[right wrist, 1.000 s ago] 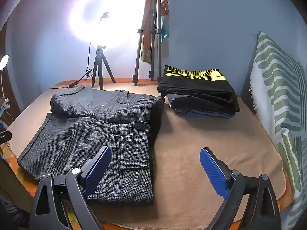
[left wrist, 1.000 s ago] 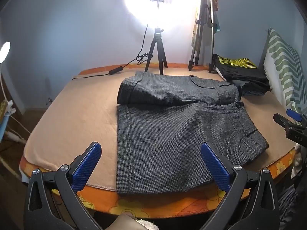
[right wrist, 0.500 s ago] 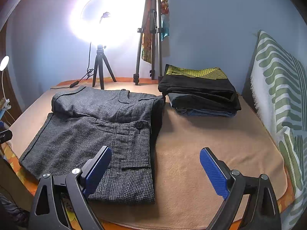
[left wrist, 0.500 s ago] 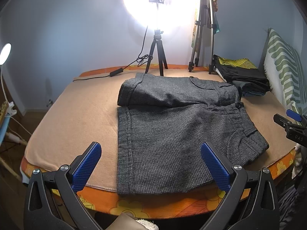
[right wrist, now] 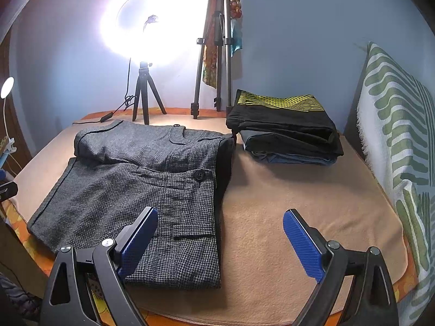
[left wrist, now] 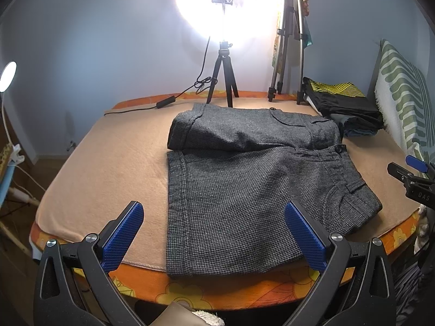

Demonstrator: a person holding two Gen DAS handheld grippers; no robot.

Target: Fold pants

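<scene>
We have the grey houndstooth shorts lying ahead of both grippers on the peach blanket that covers the desk, and we judge them partly folded: the far portion is doubled over onto the near portion, while the near hem reaches the desk's front edge, right in front of our left gripper. Seen from the right gripper, the waistband with its black button runs ahead and to the left, and bare blanket sits straight ahead.

The cloth looks like a thick woven fabric, so we expect it to be soft and floppy but with some body, moderately light, not slippery on the fleecy blanket, and in no way fragile. We judge the best holds to be the two near corners: the hem corner just ahead of our left gripper, and the waistband corner by the flap pocket, ahead-left of our right gripper. Pinching all layers together should keep the fold from sliding apart.

Both grippers are spread wide, with blue pads far apart, holding nothing and touching nothing; each hangs short of the shorts. A stack of folded dark clothes sits farther ahead of the right gripper
</scene>
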